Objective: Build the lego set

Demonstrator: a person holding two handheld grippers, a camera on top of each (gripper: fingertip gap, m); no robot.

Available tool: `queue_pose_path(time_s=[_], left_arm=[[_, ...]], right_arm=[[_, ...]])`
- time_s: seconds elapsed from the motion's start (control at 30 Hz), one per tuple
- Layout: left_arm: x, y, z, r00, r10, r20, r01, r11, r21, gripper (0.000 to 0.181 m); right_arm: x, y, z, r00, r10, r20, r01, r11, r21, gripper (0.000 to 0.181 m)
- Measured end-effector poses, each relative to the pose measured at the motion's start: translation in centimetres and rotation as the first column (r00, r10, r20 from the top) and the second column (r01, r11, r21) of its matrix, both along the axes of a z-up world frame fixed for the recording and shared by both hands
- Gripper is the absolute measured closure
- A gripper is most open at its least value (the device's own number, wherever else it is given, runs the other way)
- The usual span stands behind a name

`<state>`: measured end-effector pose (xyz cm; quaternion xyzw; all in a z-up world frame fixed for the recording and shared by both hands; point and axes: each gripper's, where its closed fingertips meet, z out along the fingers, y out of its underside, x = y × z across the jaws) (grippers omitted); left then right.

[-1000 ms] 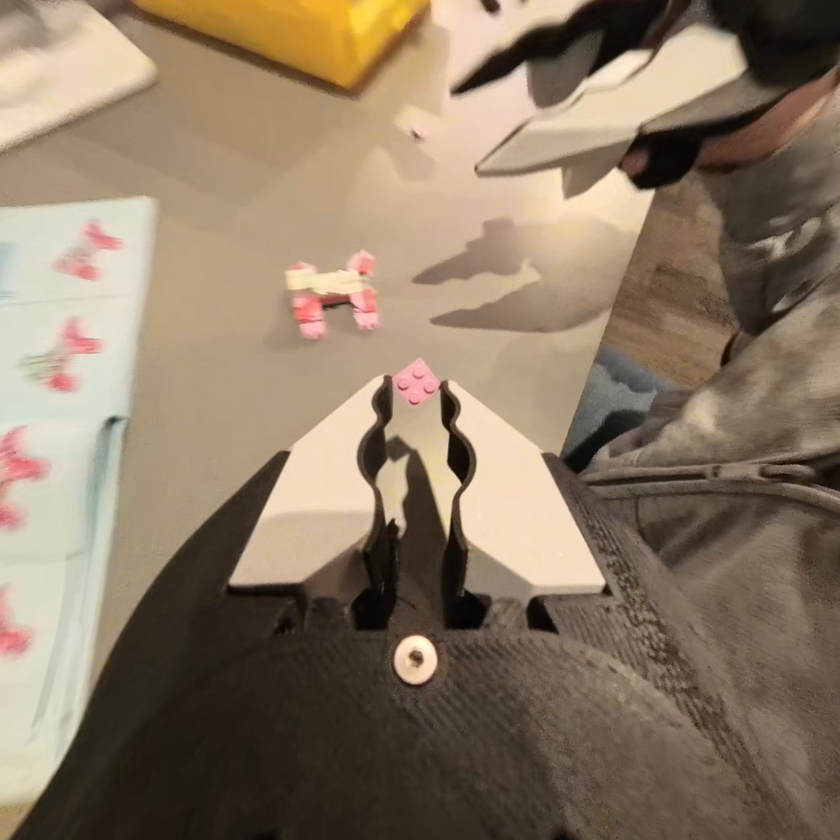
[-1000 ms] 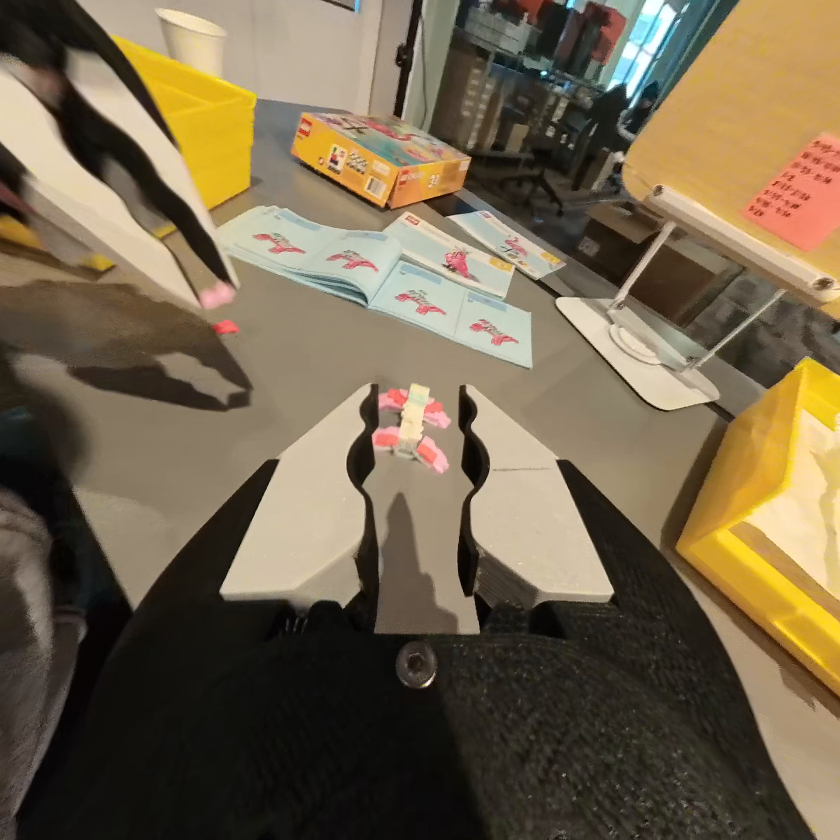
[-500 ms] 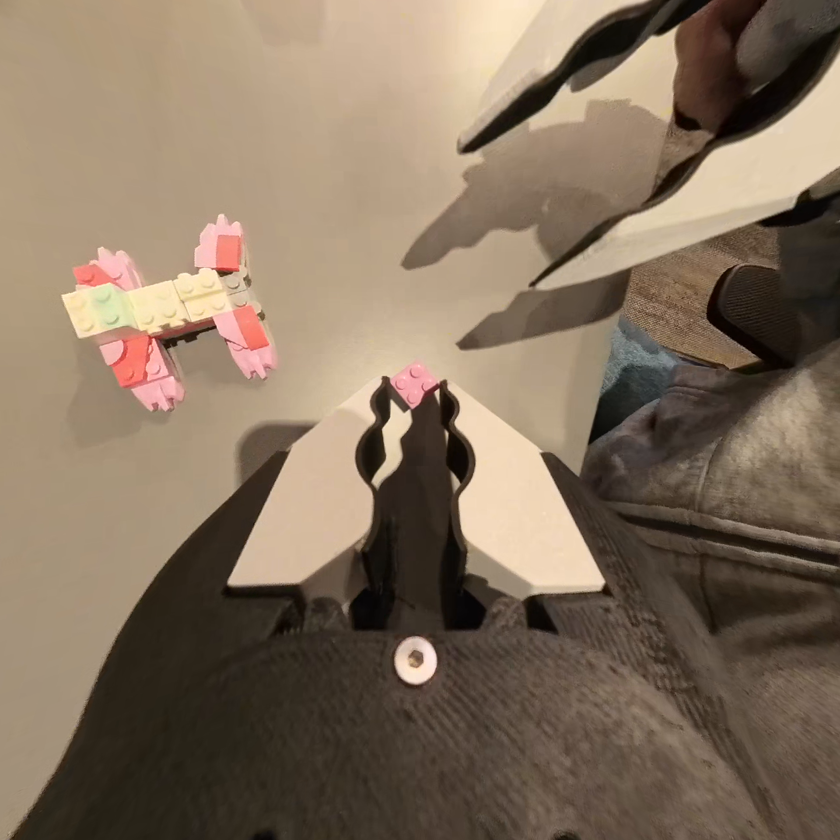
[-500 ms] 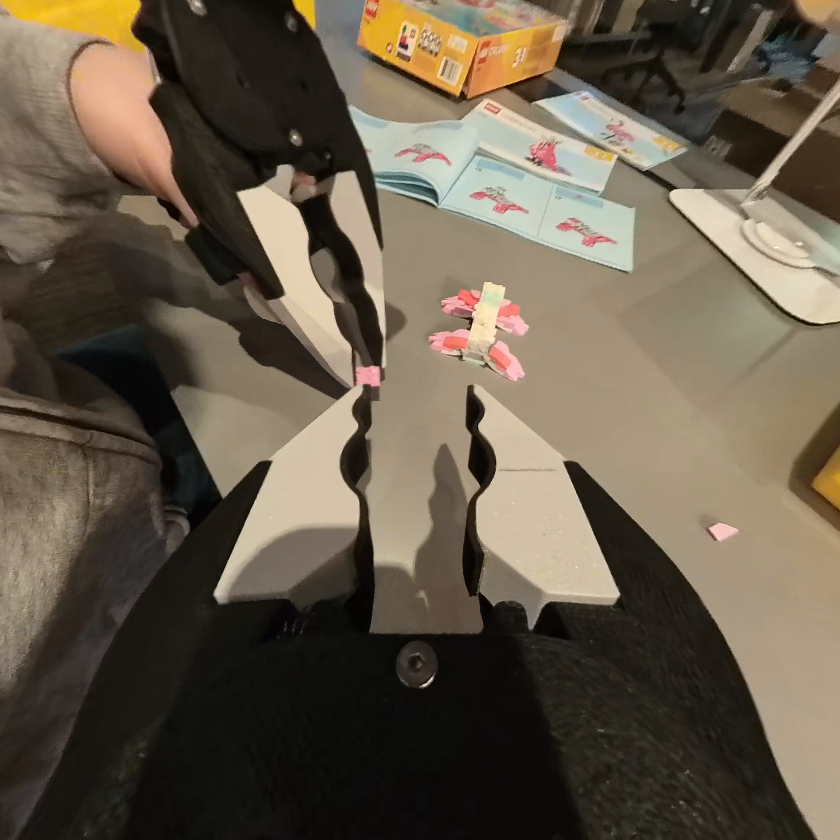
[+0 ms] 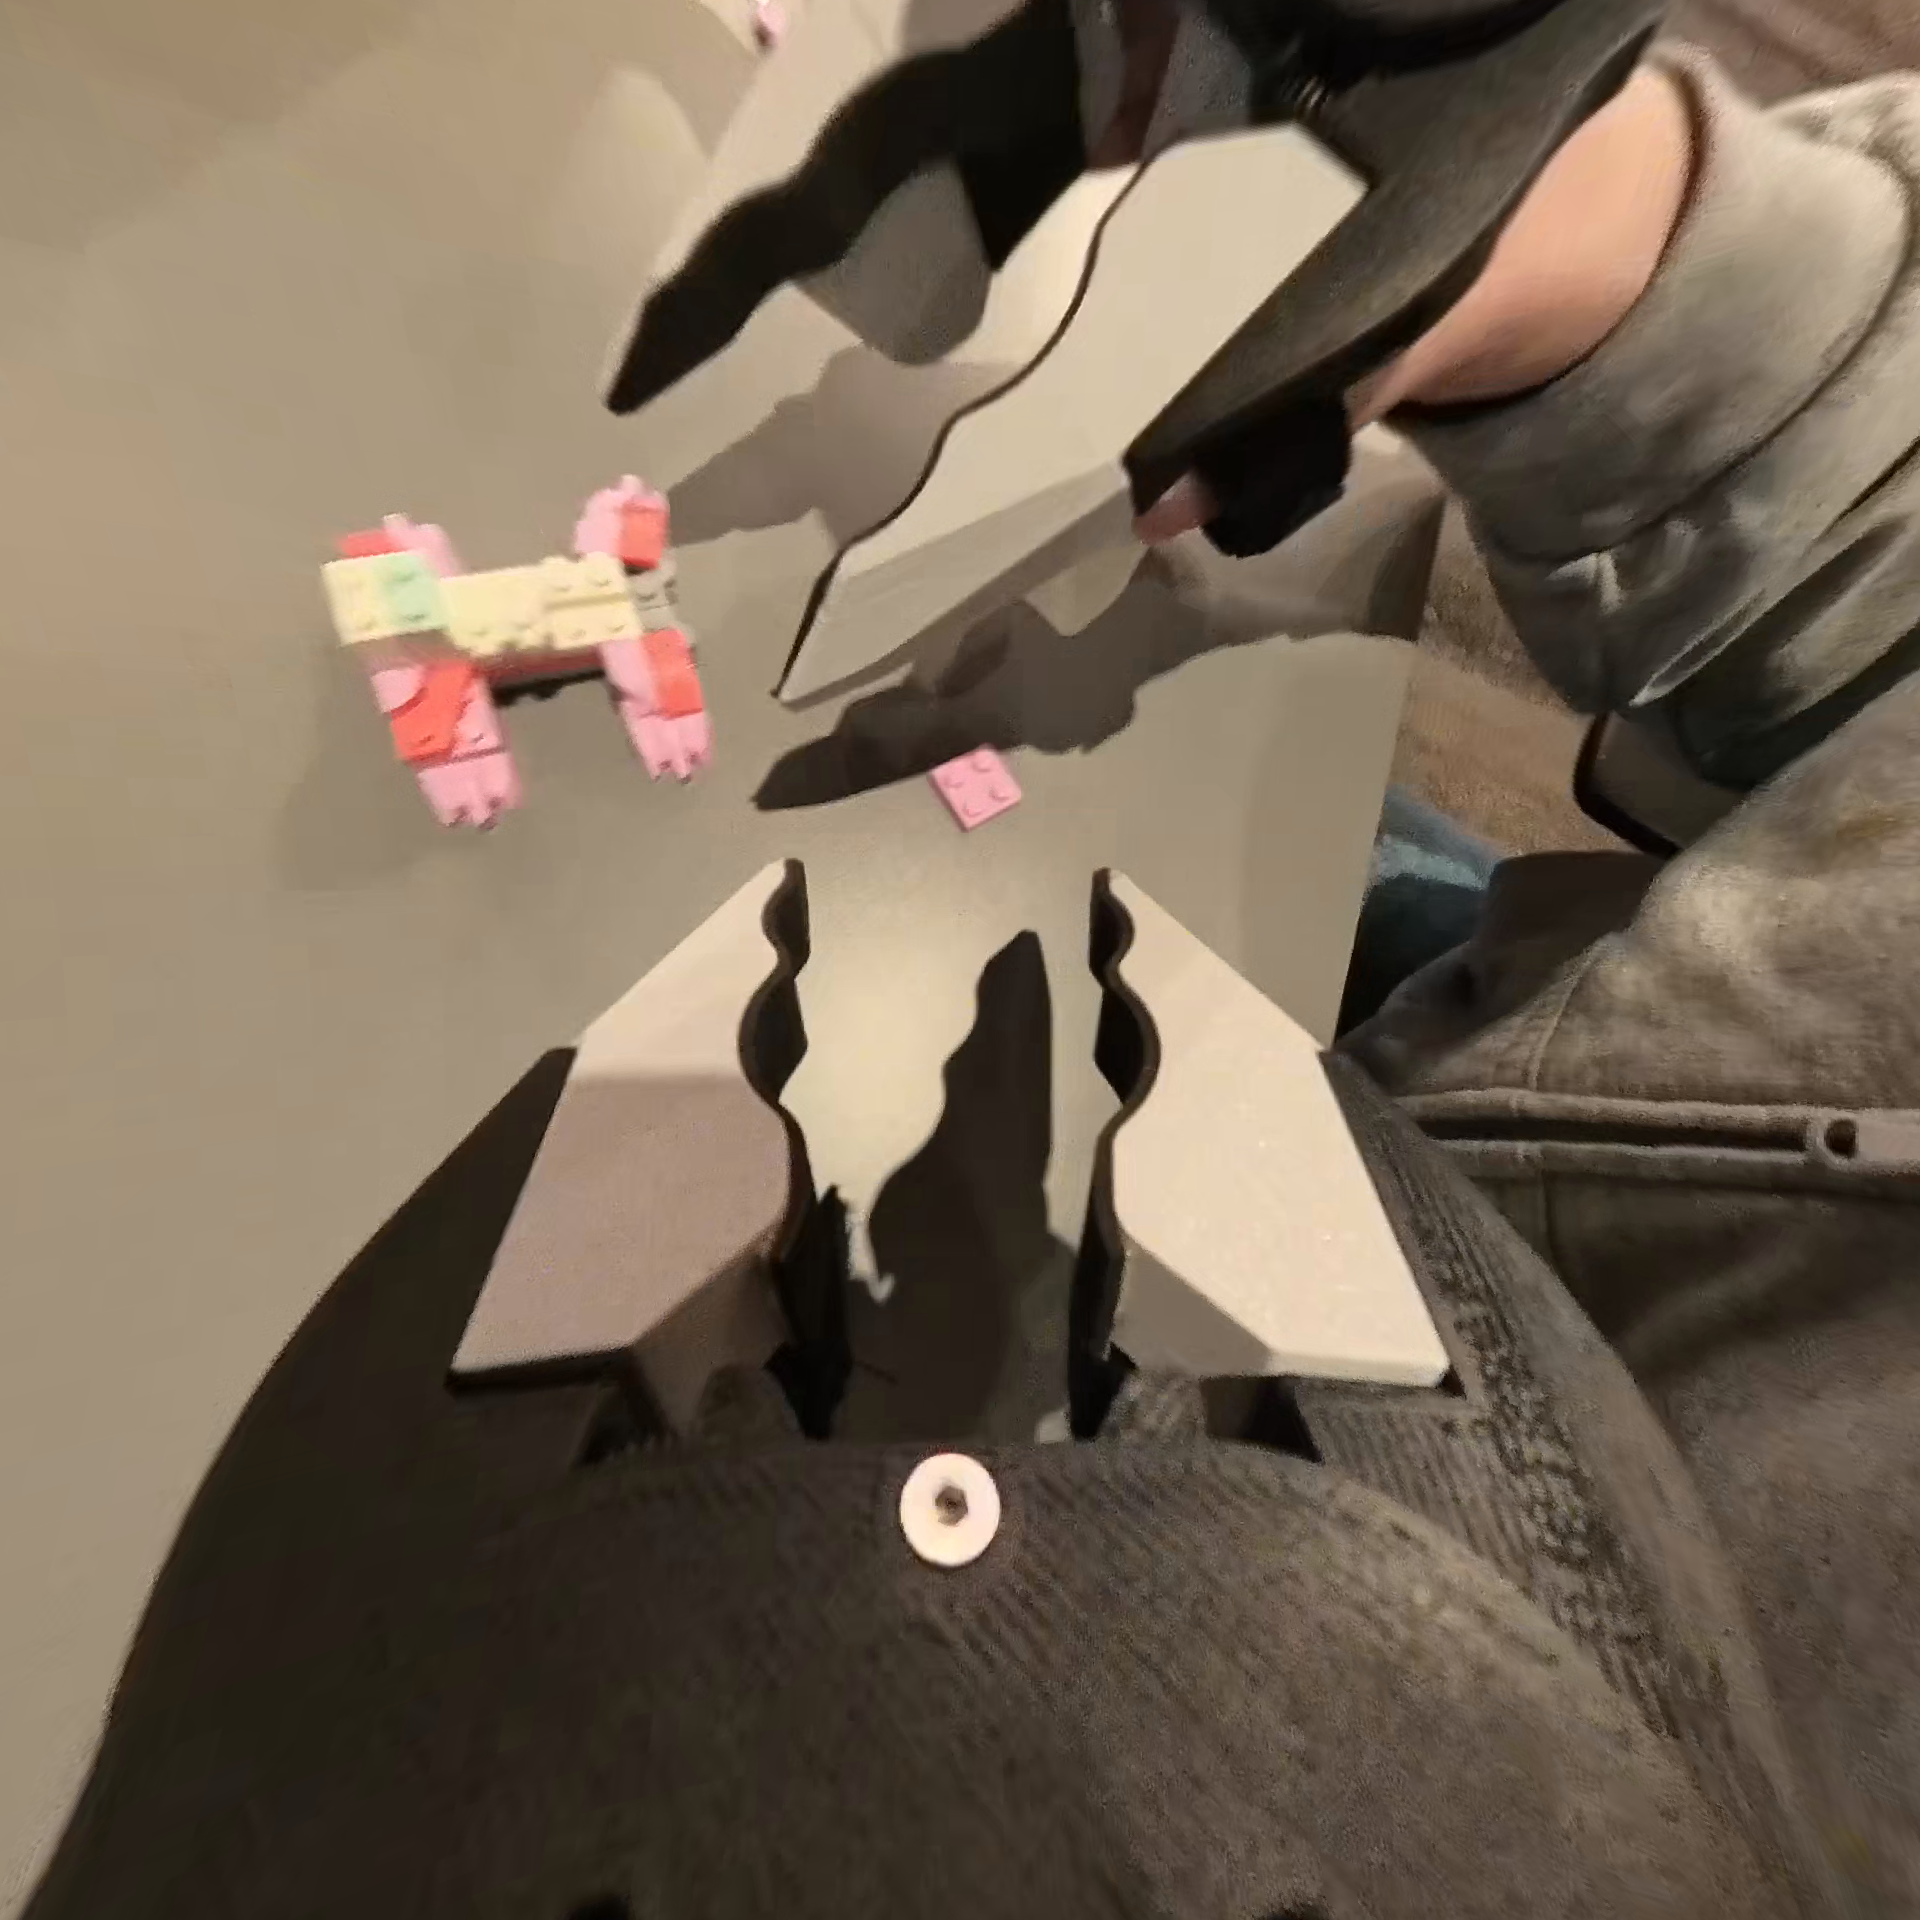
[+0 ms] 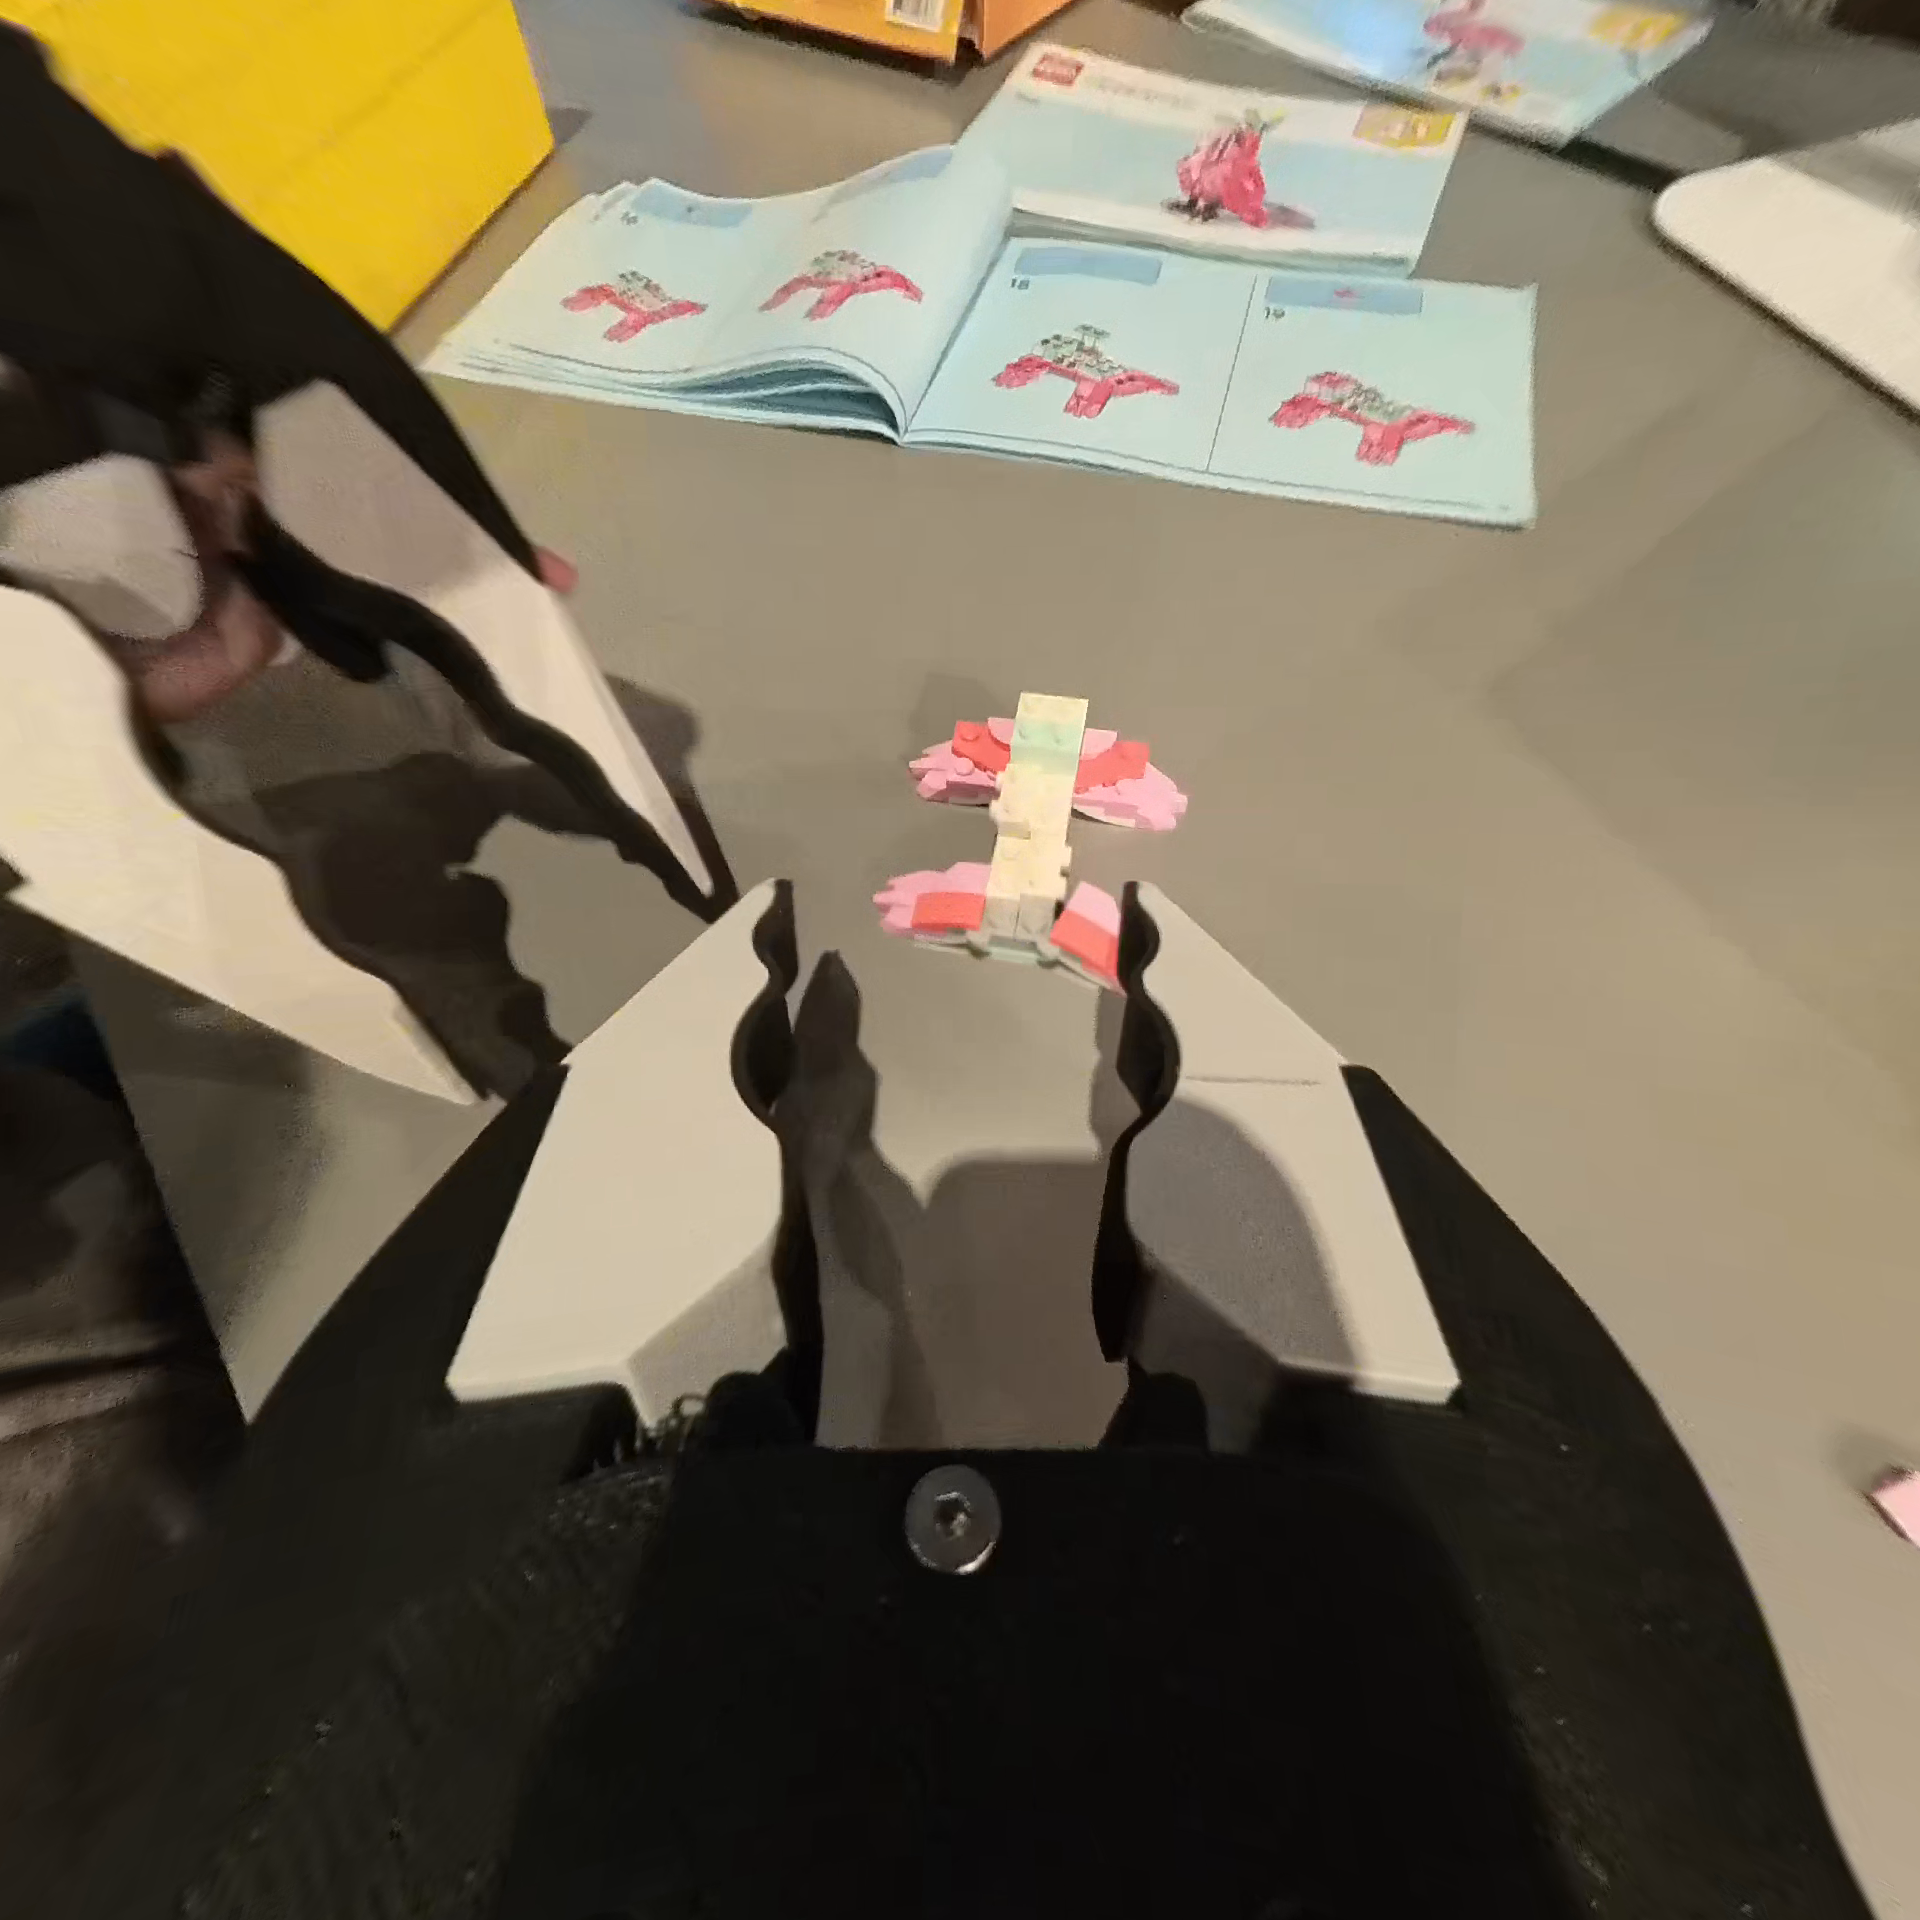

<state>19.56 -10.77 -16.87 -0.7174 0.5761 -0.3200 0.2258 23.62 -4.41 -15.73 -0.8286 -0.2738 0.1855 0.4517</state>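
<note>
A pink, red and cream lego build (image 5: 520,644) lies on the grey table (image 5: 208,312). A small pink square plate (image 5: 975,790) lies flat on the table just ahead of my left gripper (image 5: 945,883), which is open and empty. My right gripper (image 6: 954,894) is open and empty, its fingertips right at the near end of the build (image 6: 1029,831). The right gripper also shows in the left wrist view (image 5: 701,545), hovering over the plate and build. The left gripper shows at the left of the right wrist view (image 6: 634,738). The pink plate is hidden in the right wrist view.
An open light-blue instruction booklet (image 6: 1039,343) lies beyond the build, with a yellow bin (image 6: 312,135) at the back left and a white stand base (image 6: 1818,239) at the back right. A loose pink piece (image 6: 1896,1507) lies at the right. The table edge (image 5: 1382,831) runs near the person's grey sleeve. My left tips are roughly 4 cm from the small pink square plate (image 5: 975,790).
My left gripper has opened and let go of the pink plate, which now lies on the table. My right gripper has moved in close to the build.
</note>
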Motion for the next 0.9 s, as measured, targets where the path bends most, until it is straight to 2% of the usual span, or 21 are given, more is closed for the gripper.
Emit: queue_pose_path(time_s=[0.2,0.37,0.47,0.63,0.7,0.77,0.83,0.9], left_arm=[[-3.2,1.9,1.2,0.985,0.121,0.124,-0.126,0.991,0.036,0.126],[-3.8,2.6,1.4,0.976,0.131,0.175,-0.143,0.988,0.06,0.125],[-3.8,3.2,1.4,0.974,0.119,0.192,-0.144,0.982,0.122,0.125],[-3.6,4.7,1.8,0.955,0.107,0.278,-0.192,0.935,0.298,0.125],[-3.8,5.6,1.9,0.952,0.121,0.282,-0.229,0.89,0.394,0.121],[-4.2,6.9,2.4,0.948,0.146,0.283,-0.277,0.814,0.51,0.109],[-4.5,7.7,2.8,0.961,0.13,0.245,-0.263,0.704,0.659,0.11],[-4.7,8.1,3.3,0.973,0.102,0.206,-0.227,0.564,0.794,0.117]], right_arm=[[-1.3,2.0,-3.0,0.988,-0.003,0.152,0.019,0.994,-0.109,0.119],[-1.8,2.6,-3.7,0.979,0.016,0.203,0.017,0.987,-0.162,0.136],[-2.4,2.7,-3.7,0.974,0.064,0.215,-0.025,0.984,-0.177,0.162],[-3.6,2.5,-3.2,0.957,0.171,0.234,-0.135,0.977,-0.163,0.164],[-4.2,2.5,-2.5,0.948,0.208,0.239,-0.18,0.975,-0.134,0.164],[-5.0,2.3,-1.7,0.937,0.256,0.237,-0.235,0.965,-0.113,0.164],[-5.7,2.0,-1.0,0.927,0.295,0.233,-0.278,0.955,-0.106,0.164],[-6.4,1.6,-0.5,0.912,0.338,0.231,-0.322,0.941,-0.108,0.164]])
